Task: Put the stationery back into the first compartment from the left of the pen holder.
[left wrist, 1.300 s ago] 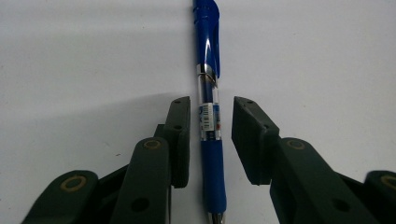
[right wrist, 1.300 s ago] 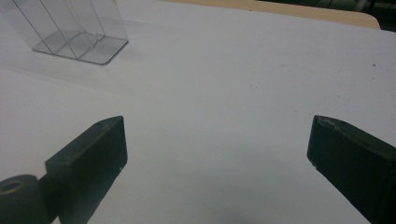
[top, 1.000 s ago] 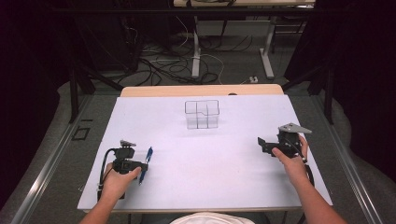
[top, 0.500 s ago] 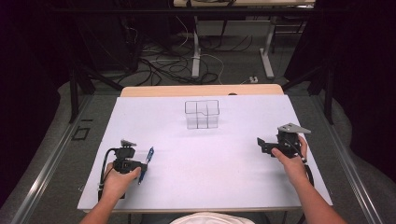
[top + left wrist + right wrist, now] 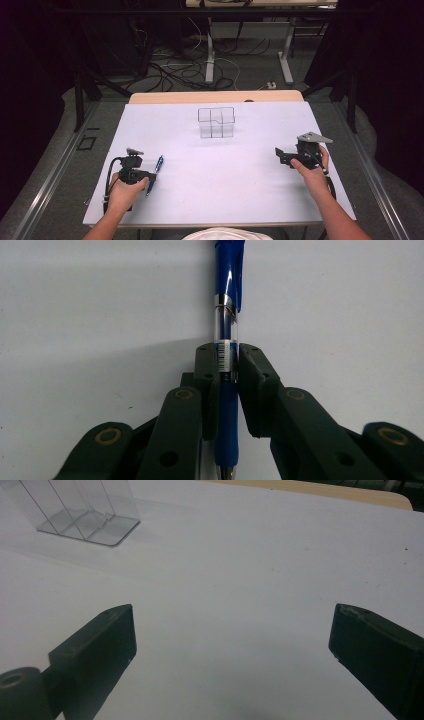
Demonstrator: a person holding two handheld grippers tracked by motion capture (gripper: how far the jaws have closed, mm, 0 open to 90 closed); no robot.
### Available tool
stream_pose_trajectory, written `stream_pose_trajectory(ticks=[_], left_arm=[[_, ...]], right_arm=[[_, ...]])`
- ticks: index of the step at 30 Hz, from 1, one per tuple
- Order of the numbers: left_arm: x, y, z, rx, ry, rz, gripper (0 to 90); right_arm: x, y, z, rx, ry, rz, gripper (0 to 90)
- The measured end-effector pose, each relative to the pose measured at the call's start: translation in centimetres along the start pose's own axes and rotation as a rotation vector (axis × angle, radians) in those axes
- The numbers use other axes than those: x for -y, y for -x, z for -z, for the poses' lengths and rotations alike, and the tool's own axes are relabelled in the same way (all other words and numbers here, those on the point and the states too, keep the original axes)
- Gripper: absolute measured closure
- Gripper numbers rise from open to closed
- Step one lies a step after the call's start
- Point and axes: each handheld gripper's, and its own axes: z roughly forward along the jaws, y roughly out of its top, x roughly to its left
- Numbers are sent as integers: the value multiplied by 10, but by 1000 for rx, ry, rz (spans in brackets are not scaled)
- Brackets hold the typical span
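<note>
The left gripper (image 5: 227, 385) has its jaws clamped on the blue pen (image 5: 226, 330) at the near left of the white table (image 5: 225, 190); looks like the pickup step, so the next move probably calls for a lift and a carry to the clear organizer (image 5: 216, 121) further back; the right gripper (image 5: 232, 630) hangs wide open, holding nothing; the pen's barcode label is too tiny to read.

The divided organizer (image 5: 216, 122) stands mid-table toward the far edge; the pen (image 5: 155, 170) lies near-left on the table (image 5: 240, 185), well apart.
</note>
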Motion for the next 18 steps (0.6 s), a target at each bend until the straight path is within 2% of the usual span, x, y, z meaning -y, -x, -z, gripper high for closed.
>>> stream_pose_trajectory(ticks=[6, 9, 10, 13, 14, 15, 17, 18], left_arm=[[-2, 2, 5, 24, 43, -34, 794], [-3, 4, 10, 25, 78, -55, 794], [-4, 6, 11, 21, 104, -61, 794], [-6, 14, 17, 16, 164, -110, 794], [-6, 14, 17, 16, 164, -110, 794], [-7, 20, 19, 23, 190, -139, 794], [-8, 23, 20, 30, 205, -148, 794], [-9, 30, 24, 40, 234, -176, 794]], right_arm=[[0, 0, 0, -3, 0, 1, 47], [0, 0, 0, -2, -1, 3, 47], [0, -1, 0, -2, -3, -2, 47], [0, -1, -1, -1, -3, -1, 47], [0, -1, -1, 1, -3, 2, 47], [0, -2, 0, 4, -8, -1, 47], [1, -2, -1, 0, -6, 1, 47], [1, -3, -1, 1, -8, 1, 47]])
